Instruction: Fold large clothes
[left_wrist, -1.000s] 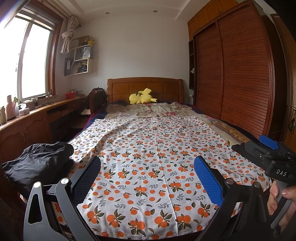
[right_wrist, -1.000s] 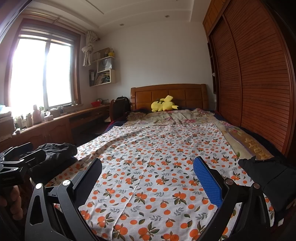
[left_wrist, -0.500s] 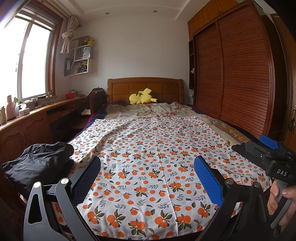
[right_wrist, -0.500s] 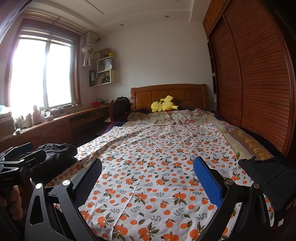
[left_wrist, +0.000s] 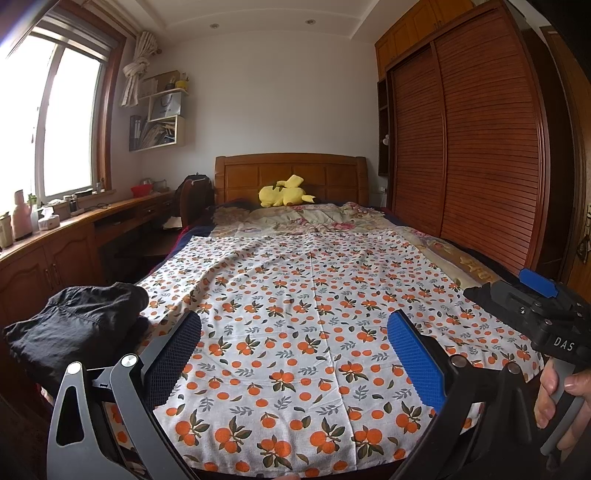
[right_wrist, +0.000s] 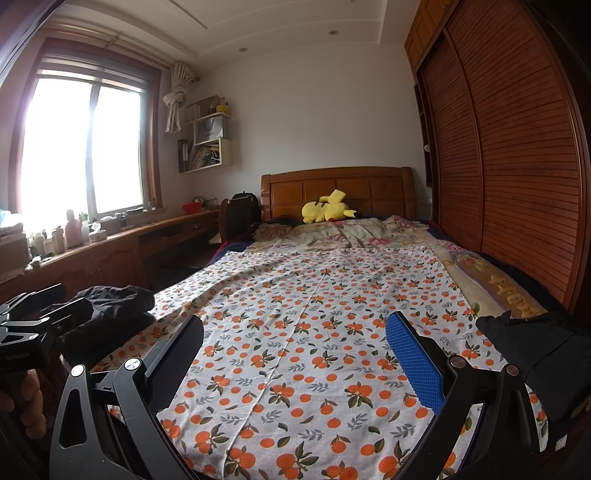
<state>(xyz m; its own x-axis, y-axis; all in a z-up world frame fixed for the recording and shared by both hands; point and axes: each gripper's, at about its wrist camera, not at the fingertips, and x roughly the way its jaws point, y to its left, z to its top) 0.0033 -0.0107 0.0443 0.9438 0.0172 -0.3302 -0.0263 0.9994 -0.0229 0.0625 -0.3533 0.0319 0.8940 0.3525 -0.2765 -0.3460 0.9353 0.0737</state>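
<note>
Both tongs (left_wrist: 293, 341) (right_wrist: 295, 341) gape wide above the spread orange-print cloth (left_wrist: 314, 314).

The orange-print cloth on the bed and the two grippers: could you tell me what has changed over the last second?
Nothing visibly changed. Both the left gripper and the right gripper hang open above the near end of the orange-print cloth, holding nothing; the cloth lies spread flat, and the black garment sits at its left edge as before.

a domestic bedroom is indicated: a bed with wooden headboard (left_wrist: 291, 173), a yellow plush toy (left_wrist: 284, 192) laid against it, a louvred sliding wardrobe (left_wrist: 469, 155), a wooden desk counter (left_wrist: 74, 236) under the window (left_wrist: 48, 122), wall shelves (left_wrist: 162, 114).
</note>
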